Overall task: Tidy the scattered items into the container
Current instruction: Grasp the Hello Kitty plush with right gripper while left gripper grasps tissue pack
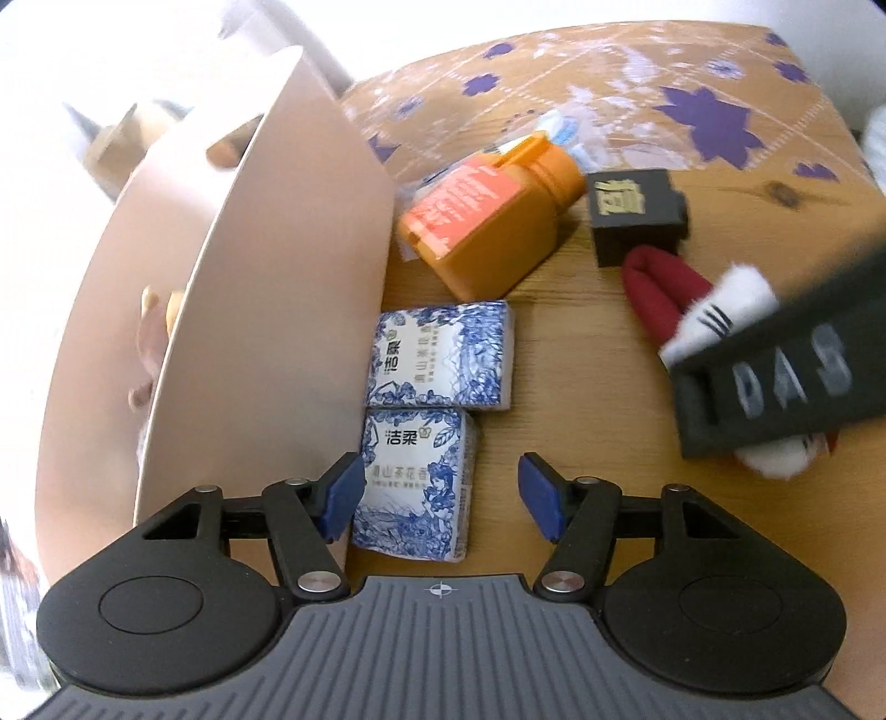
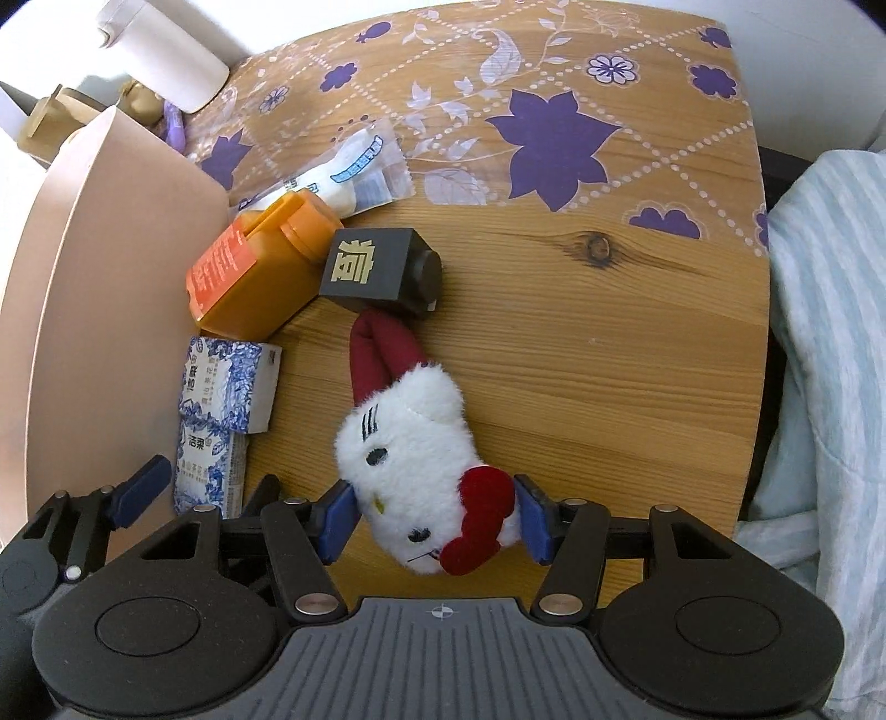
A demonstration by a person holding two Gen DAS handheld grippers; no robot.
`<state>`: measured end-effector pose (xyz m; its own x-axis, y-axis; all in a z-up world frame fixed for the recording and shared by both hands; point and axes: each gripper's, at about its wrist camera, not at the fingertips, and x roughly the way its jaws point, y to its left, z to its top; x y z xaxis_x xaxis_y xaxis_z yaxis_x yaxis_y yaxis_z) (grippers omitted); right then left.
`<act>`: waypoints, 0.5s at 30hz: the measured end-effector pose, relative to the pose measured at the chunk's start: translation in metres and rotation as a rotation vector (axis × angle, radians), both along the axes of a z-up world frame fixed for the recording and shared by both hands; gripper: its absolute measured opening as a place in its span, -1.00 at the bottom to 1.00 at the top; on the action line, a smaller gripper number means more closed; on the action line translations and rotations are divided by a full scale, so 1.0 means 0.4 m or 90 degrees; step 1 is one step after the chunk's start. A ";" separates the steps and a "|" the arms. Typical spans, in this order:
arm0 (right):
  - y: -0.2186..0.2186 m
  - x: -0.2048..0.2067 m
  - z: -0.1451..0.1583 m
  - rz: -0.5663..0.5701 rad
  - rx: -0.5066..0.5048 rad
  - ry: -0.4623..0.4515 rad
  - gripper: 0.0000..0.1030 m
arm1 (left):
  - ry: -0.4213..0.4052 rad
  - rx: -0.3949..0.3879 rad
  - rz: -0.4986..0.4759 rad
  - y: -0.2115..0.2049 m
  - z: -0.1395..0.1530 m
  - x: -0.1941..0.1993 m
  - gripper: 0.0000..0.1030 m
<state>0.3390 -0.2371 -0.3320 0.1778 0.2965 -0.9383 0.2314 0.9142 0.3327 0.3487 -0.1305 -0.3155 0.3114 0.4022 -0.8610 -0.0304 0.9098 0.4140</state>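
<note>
A pink container [image 1: 266,310] stands at the left, its wall also in the right wrist view [image 2: 111,310]. Beside it lie two blue-and-white tissue packs [image 1: 443,354] [image 1: 415,487], an orange bottle [image 1: 487,221] and a black box [image 1: 637,216]. My left gripper [image 1: 443,498] is open around the nearer tissue pack, not touching it. A white plush cat [image 2: 410,459] with red bow and red legs lies on the table. My right gripper [image 2: 437,518] is open, its pads on either side of the cat's head.
A clear plastic packet [image 2: 360,166] lies behind the orange bottle. A white cylinder [image 2: 160,50] stands at the back left. Light blue striped cloth [image 2: 830,360] lies past the table's right edge. The wooden table [image 2: 609,360] has a purple flower cover at the back.
</note>
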 end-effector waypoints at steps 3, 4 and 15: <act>-0.003 0.000 -0.001 -0.010 0.003 0.002 0.21 | 0.011 -0.041 0.049 0.015 0.011 0.019 0.25; -0.005 -0.003 -0.001 -0.013 0.004 0.003 0.21 | 0.013 -0.054 0.059 0.018 0.015 0.021 0.25; -0.054 -0.033 0.007 -0.054 -0.004 0.016 0.24 | 0.037 -0.195 0.081 0.055 0.002 -0.051 0.80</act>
